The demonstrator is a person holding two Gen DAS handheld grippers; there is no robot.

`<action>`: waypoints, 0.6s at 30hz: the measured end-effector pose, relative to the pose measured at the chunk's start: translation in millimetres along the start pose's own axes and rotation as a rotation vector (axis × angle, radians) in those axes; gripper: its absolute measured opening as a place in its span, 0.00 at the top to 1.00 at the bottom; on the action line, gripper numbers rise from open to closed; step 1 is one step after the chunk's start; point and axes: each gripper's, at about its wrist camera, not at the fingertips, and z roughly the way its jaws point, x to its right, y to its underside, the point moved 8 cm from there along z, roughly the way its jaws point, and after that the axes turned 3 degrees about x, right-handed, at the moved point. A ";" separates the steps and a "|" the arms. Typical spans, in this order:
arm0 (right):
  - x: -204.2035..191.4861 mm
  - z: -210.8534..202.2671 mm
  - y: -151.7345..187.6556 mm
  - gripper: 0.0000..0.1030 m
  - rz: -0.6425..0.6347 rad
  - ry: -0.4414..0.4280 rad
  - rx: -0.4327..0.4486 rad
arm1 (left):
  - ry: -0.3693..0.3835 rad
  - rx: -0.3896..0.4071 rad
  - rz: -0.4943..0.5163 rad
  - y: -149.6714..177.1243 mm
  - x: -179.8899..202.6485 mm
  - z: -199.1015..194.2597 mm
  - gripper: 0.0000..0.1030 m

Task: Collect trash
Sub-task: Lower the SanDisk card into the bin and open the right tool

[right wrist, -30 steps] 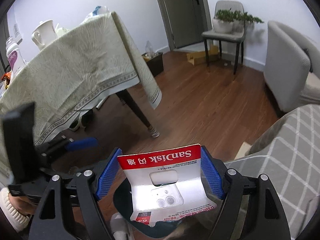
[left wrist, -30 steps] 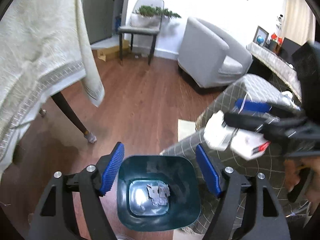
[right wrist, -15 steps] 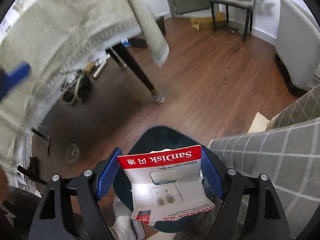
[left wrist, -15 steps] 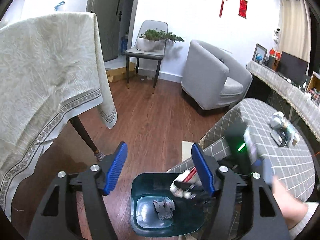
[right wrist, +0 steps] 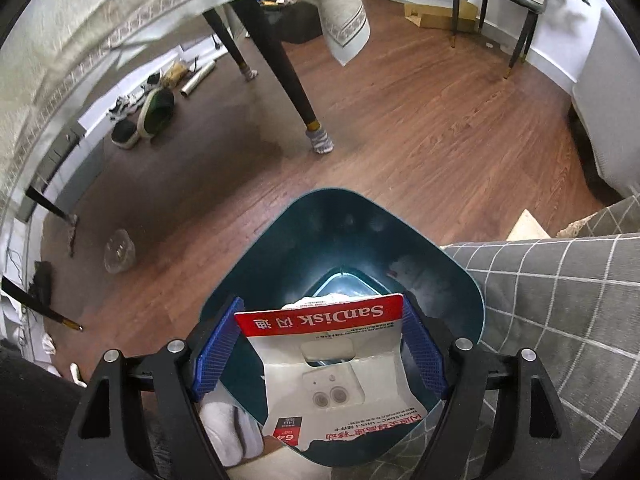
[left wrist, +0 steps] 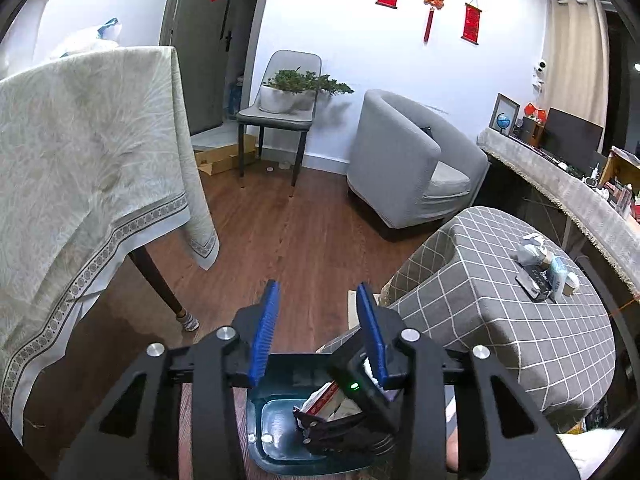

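Observation:
A dark teal trash bin [right wrist: 352,236] stands on the wood floor beside a grey checked ottoman [right wrist: 560,280]. My right gripper [right wrist: 320,344] is shut on a red and white SanDisk card package [right wrist: 332,360] and holds it over the bin's mouth. In the left wrist view the bin [left wrist: 276,432] lies below my left gripper [left wrist: 318,332], which is open and empty; the right gripper's body and the package [left wrist: 324,398] reach into the bin there. Crumpled paper lies on the bin's bottom, mostly hidden.
A table with a pale cloth [left wrist: 88,168] and a dark leg [right wrist: 296,92] stands to the left. A grey armchair [left wrist: 404,164] and a chair with a plant [left wrist: 280,108] are at the back. Small items [left wrist: 540,268] lie on the ottoman. Shoes [right wrist: 152,112] lie under the table.
My right gripper has carried the package down over the bin's mouth. My left gripper has lifted, tilted up towards the room and narrowed its opening.

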 end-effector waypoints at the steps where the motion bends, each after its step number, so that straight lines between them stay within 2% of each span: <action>1: -0.3 2.8 2.1 0.23 -0.008 0.012 -0.007 | 0.000 0.005 0.007 -1.1 1.7 -0.6 0.60; 3: 1.4 7.4 3.2 0.22 -0.011 0.019 -0.022 | -0.001 0.011 0.017 -1.6 3.6 -1.3 0.60; 6: 1.1 7.5 3.8 0.13 -0.025 0.036 -0.021 | -0.005 0.015 0.026 -2.0 3.1 -0.7 0.60; 10: 1.8 -1.2 2.8 0.12 -0.029 0.042 -0.005 | -0.004 0.025 0.026 -3.7 3.0 -1.2 0.60; 13: 3.6 -15.3 -4.2 0.12 -0.023 0.035 0.030 | -0.009 0.033 0.027 -5.3 2.6 -2.9 0.60; 18: 4.6 -63.4 -23.8 0.12 -0.002 0.007 0.148 | -0.014 0.054 0.011 -11.5 -0.4 -6.5 0.60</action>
